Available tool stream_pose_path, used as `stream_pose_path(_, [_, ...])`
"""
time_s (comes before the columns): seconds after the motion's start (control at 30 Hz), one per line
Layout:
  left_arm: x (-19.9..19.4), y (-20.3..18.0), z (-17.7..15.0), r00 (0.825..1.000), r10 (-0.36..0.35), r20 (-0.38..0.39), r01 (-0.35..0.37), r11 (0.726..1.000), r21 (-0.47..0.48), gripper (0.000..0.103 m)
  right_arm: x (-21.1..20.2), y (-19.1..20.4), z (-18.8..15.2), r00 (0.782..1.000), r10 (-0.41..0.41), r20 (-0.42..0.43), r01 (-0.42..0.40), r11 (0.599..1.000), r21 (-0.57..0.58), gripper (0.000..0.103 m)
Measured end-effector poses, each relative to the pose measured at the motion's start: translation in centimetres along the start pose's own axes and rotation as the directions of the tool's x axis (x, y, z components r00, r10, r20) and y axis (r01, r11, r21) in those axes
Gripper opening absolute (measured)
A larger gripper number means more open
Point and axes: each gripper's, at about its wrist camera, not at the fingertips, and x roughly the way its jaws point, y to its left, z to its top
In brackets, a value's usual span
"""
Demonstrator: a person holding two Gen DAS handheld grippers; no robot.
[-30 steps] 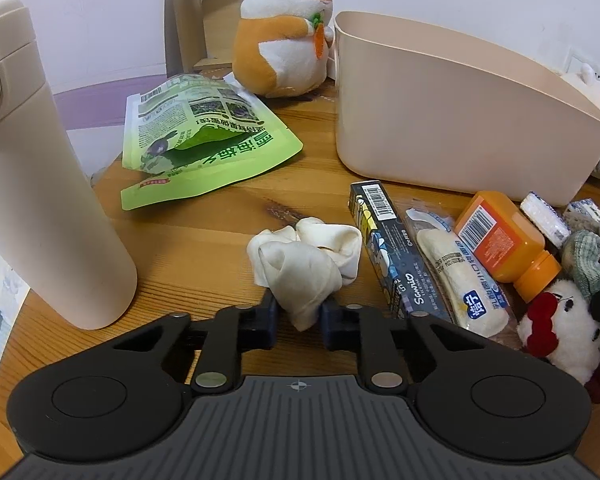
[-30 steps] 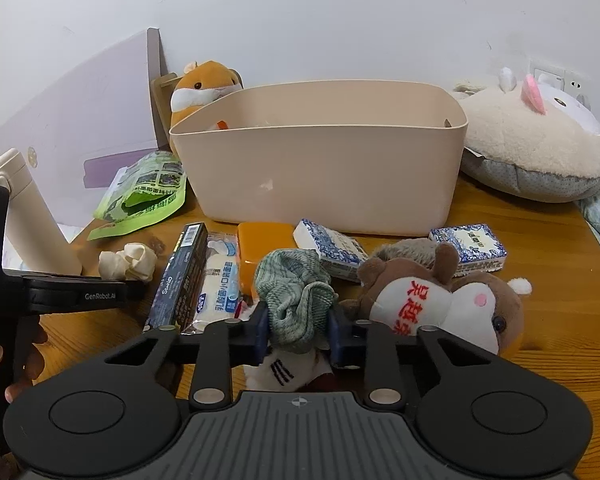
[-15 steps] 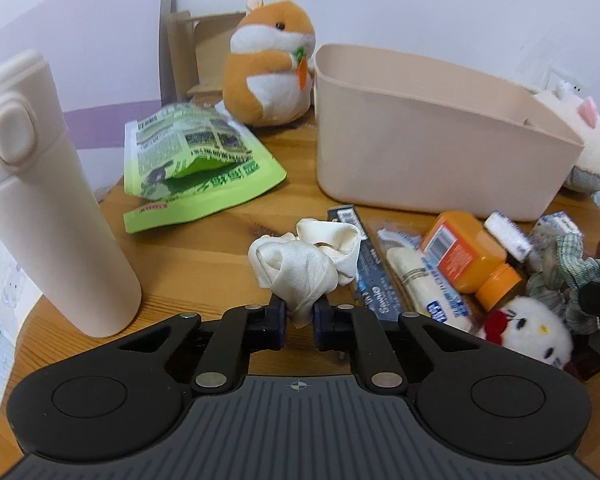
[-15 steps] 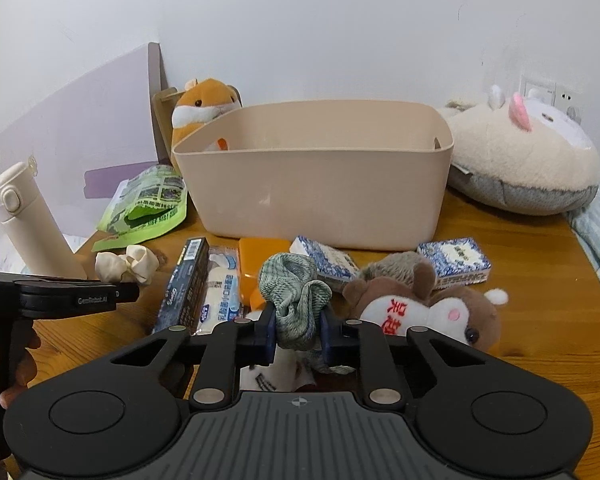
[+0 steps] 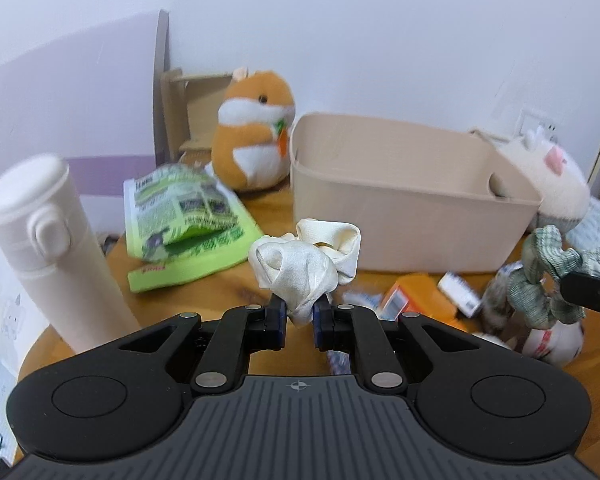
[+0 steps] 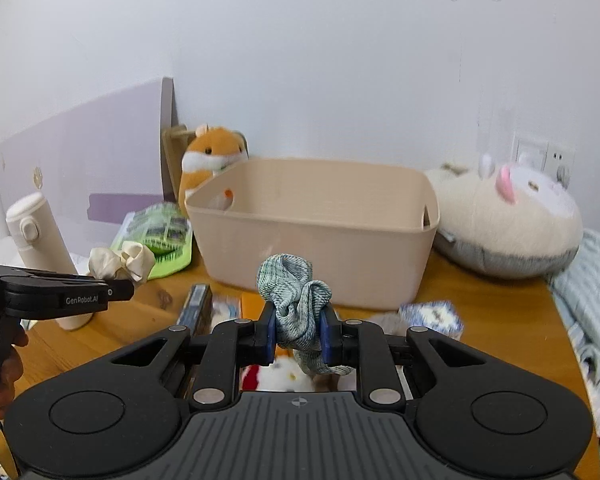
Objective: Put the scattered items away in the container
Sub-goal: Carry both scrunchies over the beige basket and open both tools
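Note:
My left gripper (image 5: pixel 300 314) is shut on a cream scrunchie (image 5: pixel 304 264) and holds it in the air, left of and in front of the beige container (image 5: pixel 404 216). My right gripper (image 6: pixel 299 336) is shut on a green plaid scrunchie (image 6: pixel 294 294), raised in front of the container (image 6: pixel 320 240). The cream scrunchie (image 6: pixel 122 260) and left gripper show at the left of the right wrist view; the green scrunchie (image 5: pixel 548 276) shows at the right of the left wrist view. An orange bottle (image 5: pixel 416 300), small boxes and plush toys lie on the table below.
A white flask (image 5: pixel 52 248) stands at the left. A green snack bag (image 5: pixel 184 224) and an orange hamster plush (image 5: pixel 256 144) sit behind it. A large cream plush (image 6: pixel 508 216) lies right of the container. A blue-white box (image 6: pixel 432 314) is on the wooden table (image 6: pixel 500 320).
Both grippers have lifted their scrunchies off the table and risen, so the container's open top has come into view. The left view is blurred by motion.

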Motion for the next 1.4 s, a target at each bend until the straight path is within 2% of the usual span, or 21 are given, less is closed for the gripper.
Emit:
stream_pose_path(0.4, [0.8,-1.2,6.3,0.997,-0.03,0.065,0.029,0.999,0.014,0.012,0.9,-0.5,5.2,0.997,0.007,0.078,-0.005,0.999,-0.033,0.019])
stream_pose_path(0.53, [1.8,-1.8,9.0,0.996,-0.026,0.08,0.025,0.999,0.022,0.012,2.5,-1.8,7.4,0.997,0.037,0.071,-0.037,0.999,-0.005,0.019])
stream_pose_path(0.73, [3.8,-3.9,12.0,0.995,-0.006,0.102,-0.001,0.998,0.067,0.012,6.1,-4.2,9.6,0.999,-0.003,0.041,0.002,1.0,0.026,0.019])
stream_pose_path(0.9, [8.0,-5.9,13.2,1.0,0.009,0.019,-0.011,0.995,0.102,0.012,10.0,-5.7,10.9,1.0,-0.007,-0.026,0.008,0.998,0.064,0.019])
stream_pose_path(1.07, [12.0,-6.8,13.2,0.998,0.015,-0.066,-0.01,0.996,0.087,0.012,14.2,-5.9,11.0,0.993,-0.026,-0.114,0.034,0.997,0.066,0.019])
stream_pose_path(1.27, [15.4,-6.2,13.1,0.985,0.005,-0.173,0.007,0.998,0.067,0.012,17.9,-6.5,10.1,0.979,-0.045,-0.196,0.062,0.995,0.08,0.019])
stream_pose_path(1.4, [16.8,-6.1,12.7,0.976,0.029,-0.215,-0.008,0.995,0.096,0.013,19.4,-6.8,9.5,0.968,-0.048,-0.245,0.071,0.994,0.086,0.02])
